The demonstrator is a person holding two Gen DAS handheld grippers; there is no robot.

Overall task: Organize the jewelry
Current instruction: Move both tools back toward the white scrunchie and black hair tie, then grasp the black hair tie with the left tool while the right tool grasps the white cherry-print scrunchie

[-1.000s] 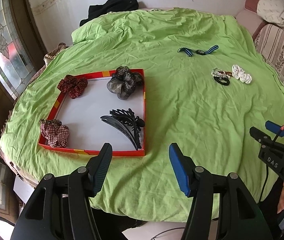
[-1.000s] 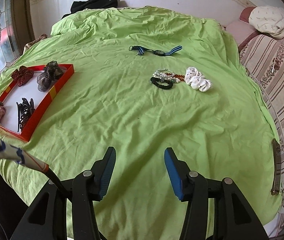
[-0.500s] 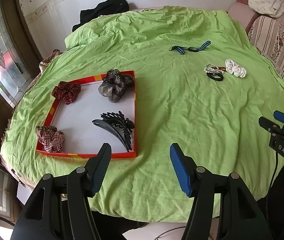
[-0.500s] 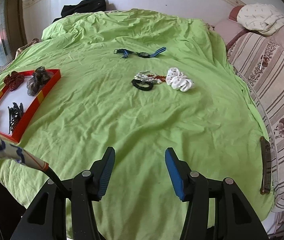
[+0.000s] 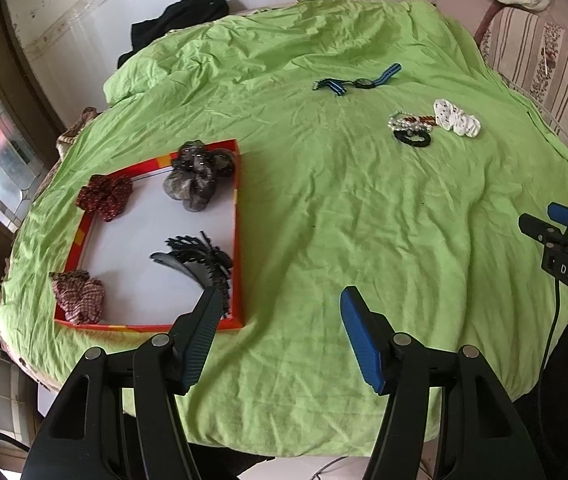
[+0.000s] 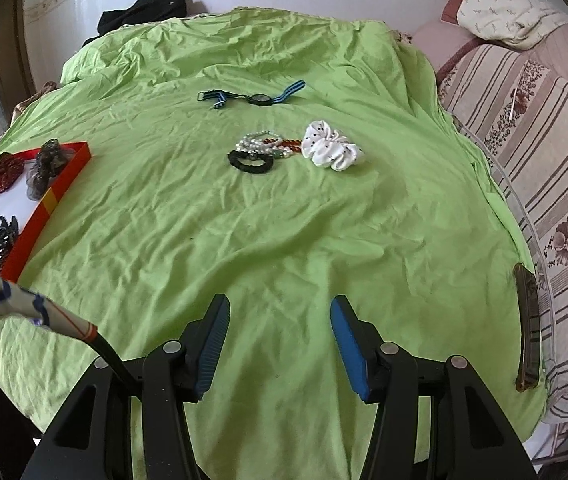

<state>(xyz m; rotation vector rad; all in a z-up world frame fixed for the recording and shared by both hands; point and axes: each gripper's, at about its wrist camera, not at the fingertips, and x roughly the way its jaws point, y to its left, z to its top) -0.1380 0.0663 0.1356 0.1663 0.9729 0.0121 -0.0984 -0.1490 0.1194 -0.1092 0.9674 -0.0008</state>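
Left wrist view: my left gripper (image 5: 278,300) released, empty, above green cloth (image 5: 324,208). Red tray (image 5: 237,216) near left holds three scrunchies, one black claw clip (image 5: 194,258).

Right wrist view: my right gripper (image 6: 280,312) released, empty. Far centre: one white scrunchie (image 6: 330,150), soft, light, pinch its ruffle; one black hair tie (image 6: 250,160); beaded bracelets (image 6: 266,145), slippery, count unclear; one striped watch (image 6: 254,96).

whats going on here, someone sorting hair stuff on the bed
A person holds a gripper in each hand over a green sheet; both the left gripper and the right gripper are open and empty. A red tray already holds three scrunchies and black hair claws. A white scrunchie, bead bracelets, a black hair tie and a striped watch lie loose on the sheet.
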